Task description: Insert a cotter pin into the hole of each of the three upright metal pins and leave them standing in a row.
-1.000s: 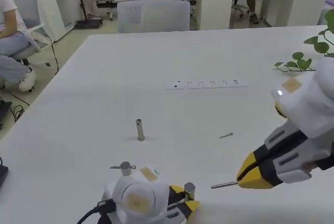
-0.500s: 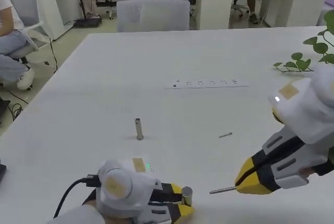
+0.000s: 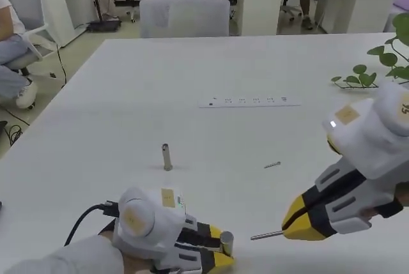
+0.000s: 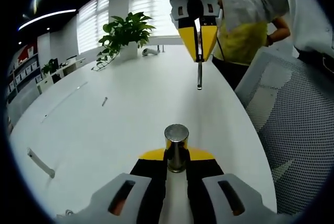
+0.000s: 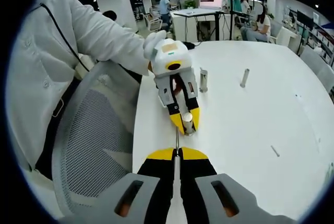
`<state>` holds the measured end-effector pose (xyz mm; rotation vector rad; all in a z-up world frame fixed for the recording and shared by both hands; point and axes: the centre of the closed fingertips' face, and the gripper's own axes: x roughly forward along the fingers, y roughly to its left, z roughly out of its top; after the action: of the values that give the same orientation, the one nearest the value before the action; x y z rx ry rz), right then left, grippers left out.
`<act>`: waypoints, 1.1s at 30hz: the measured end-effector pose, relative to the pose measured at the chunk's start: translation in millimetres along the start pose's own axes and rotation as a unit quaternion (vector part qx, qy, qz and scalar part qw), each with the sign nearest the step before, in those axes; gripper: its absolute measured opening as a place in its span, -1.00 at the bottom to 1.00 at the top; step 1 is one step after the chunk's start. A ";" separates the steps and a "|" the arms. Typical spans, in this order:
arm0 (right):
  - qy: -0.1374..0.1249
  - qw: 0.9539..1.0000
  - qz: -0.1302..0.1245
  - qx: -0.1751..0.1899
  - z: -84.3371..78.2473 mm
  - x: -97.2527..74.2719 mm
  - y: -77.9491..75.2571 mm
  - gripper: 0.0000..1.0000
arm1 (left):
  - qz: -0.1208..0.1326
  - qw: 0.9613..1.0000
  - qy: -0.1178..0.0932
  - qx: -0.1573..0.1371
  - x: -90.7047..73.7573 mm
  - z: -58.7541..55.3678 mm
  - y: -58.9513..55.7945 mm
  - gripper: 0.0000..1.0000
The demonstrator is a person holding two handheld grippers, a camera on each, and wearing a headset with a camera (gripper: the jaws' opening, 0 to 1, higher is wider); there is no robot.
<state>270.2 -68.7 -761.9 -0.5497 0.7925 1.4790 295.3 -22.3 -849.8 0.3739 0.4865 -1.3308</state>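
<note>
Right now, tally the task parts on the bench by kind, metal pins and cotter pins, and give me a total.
Metal pins: 3 (one clamped in the left gripper, two standing free)
Cotter pins: 2 (one held by the right gripper, one lying loose on the table)
Total: 5

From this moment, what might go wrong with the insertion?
1. The cotter pin sticks far out of the right hand-held gripper; if it misses the hole, it may bend or slip.
2. The left hand-held gripper clamps the metal pin near its base, so a sideways push may tilt it.
</note>
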 end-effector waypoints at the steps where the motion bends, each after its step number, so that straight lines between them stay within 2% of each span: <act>1: 0.000 1.000 -0.001 0.000 0.3 -0.1 -0.1 -0.94 | 0.002 1.000 0.003 -0.002 0.4 -1.4 -0.3 -0.74; 3: -0.002 1.000 -0.001 0.000 1.2 -0.2 -0.3 -0.94 | 0.005 1.000 -0.001 -0.013 0.8 -2.2 -2.3 -0.60; 7: -0.003 1.000 -0.003 -0.002 1.9 0.6 -0.9 -0.94 | 0.030 0.998 -0.017 -0.046 -0.8 -0.1 -1.8 -0.60; 11: -0.006 1.000 -0.003 -0.003 2.9 2.3 -1.1 -0.94 | 0.058 0.993 -0.044 -0.097 -2.1 4.7 -0.9 -0.65; 13: -0.006 1.000 -0.003 -0.003 3.3 2.8 -1.1 -0.94 | 0.070 0.991 -0.053 -0.105 -3.4 5.3 0.5 -0.65; 16: -0.008 1.000 -0.004 -0.003 4.0 3.1 -0.9 -0.94 | 0.096 0.985 -0.057 -0.131 -4.4 2.9 5.0 -0.64; 19: -0.007 1.000 -0.004 -0.004 4.3 3.1 -0.8 -0.94 | 0.108 0.983 -0.062 -0.137 -5.2 4.5 5.3 -0.63; 23: -0.008 1.000 -0.006 -0.004 4.5 3.0 -1.2 -0.94 | 0.122 0.981 -0.050 -0.144 -2.6 1.3 3.9 -0.59; 26: -0.008 1.000 -0.006 -0.003 4.4 3.2 -1.2 -0.94 | 0.140 0.975 -0.037 -0.166 -3.4 -6.1 6.1 -0.58; 32: -0.010 1.000 -0.007 -0.002 4.4 3.4 -2.5 -0.94 | 0.160 0.975 -0.028 -0.152 -2.0 -5.3 2.8 -0.57; 33: -0.011 1.000 -0.008 -0.002 4.4 3.5 -3.0 -0.94 | 0.168 0.973 -0.026 -0.155 -1.9 -6.0 3.2 -0.59</act>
<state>273.5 -63.3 -762.1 -0.5408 0.7679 1.4700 297.5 -16.9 -853.8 0.1528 0.5516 -0.9174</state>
